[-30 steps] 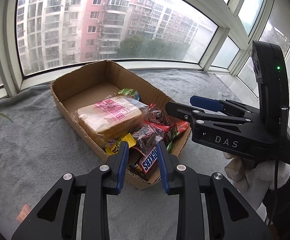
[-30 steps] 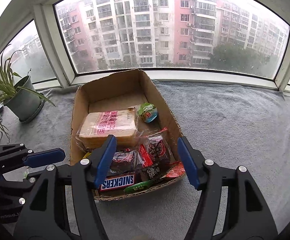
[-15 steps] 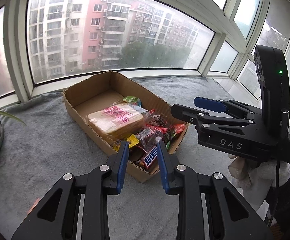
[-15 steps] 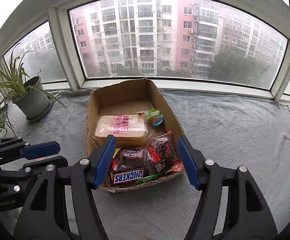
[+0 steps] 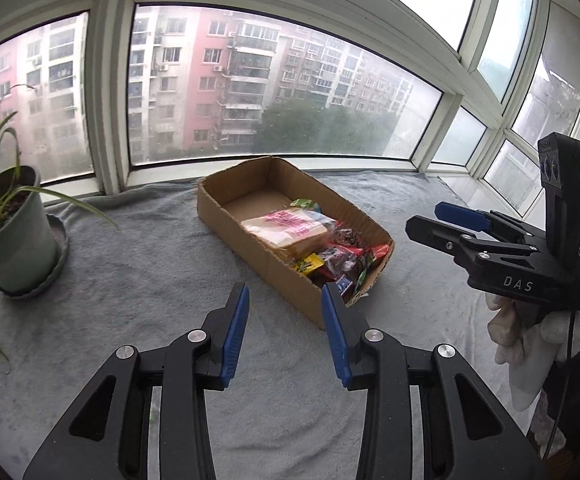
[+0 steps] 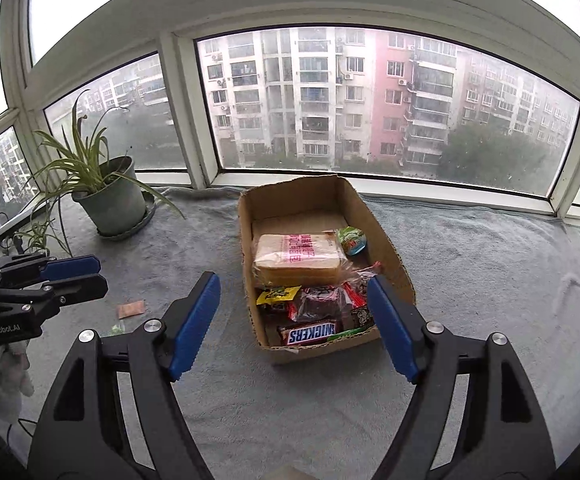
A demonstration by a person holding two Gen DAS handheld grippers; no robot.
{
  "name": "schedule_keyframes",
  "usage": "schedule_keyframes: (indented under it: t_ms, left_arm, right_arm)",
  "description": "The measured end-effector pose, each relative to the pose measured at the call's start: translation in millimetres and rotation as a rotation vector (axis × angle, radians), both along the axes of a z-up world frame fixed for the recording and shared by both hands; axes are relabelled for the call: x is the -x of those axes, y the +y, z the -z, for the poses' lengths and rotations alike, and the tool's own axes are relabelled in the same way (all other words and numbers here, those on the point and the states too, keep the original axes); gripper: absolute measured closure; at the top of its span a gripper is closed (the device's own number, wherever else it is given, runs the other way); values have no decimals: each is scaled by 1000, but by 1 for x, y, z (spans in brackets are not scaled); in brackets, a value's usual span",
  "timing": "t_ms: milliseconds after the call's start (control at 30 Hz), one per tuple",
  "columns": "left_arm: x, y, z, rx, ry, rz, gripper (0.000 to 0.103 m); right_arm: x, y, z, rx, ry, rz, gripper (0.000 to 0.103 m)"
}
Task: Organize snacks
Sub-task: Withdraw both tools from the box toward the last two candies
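Note:
A cardboard box (image 6: 390, 240) (image 5: 226, 220) sits on a grey towel. It holds a wrapped bread loaf (image 6: 300, 254) (image 5: 286, 228), a Snickers bar (image 6: 310, 334), a green jelly cup (image 6: 352, 238), a yellow packet (image 6: 276, 295) and several dark snack packets (image 6: 320, 300). My left gripper (image 5: 284, 324) is open and empty, held back from the box's near corner. My right gripper (image 6: 294, 320) is open and empty, in front of the box's near end. Each gripper shows in the other's view, the right (image 5: 456, 220) and the left (image 6: 76, 276).
A potted spider plant (image 6: 108, 196) (image 5: 10, 236) stands at the left by the window. A small pink wrapper (image 6: 131, 309) and a green scrap (image 6: 117, 328) lie on the towel left of the box. Windows close off the far side.
Both grippers have pulled back and up from the box, so it looks smaller and farther. The left gripper's jaws have opened wider. The snacks have not moved.

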State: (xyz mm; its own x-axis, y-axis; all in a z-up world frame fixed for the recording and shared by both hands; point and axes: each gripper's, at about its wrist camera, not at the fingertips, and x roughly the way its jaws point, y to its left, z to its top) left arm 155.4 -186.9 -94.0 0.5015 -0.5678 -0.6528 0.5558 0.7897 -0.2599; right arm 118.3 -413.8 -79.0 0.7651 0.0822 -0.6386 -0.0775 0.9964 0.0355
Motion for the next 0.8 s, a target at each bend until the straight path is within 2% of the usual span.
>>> schedule_keyframes:
  t_ms: [133,300,433,733,800]
  left_arm:
    - [10,41,6,-10,2,-60,66]
    - [20,98,25,-10,49,-161,66]
    - [25,127,43,-30,89,-209,66]
    - [22,144,61,-41,119,-223,66]
    - [22,140,66,-45,123,-198,66]
  right_arm:
    - [13,19,1,-11,-2,-50,21]
    - [23,50,12,-26,23,-135,21]
    - [26,82,24,-4,49,-218,21]
    - [14,140,64,-9,146,-347,21]
    - [3,146,69,-21,165,-367,29]
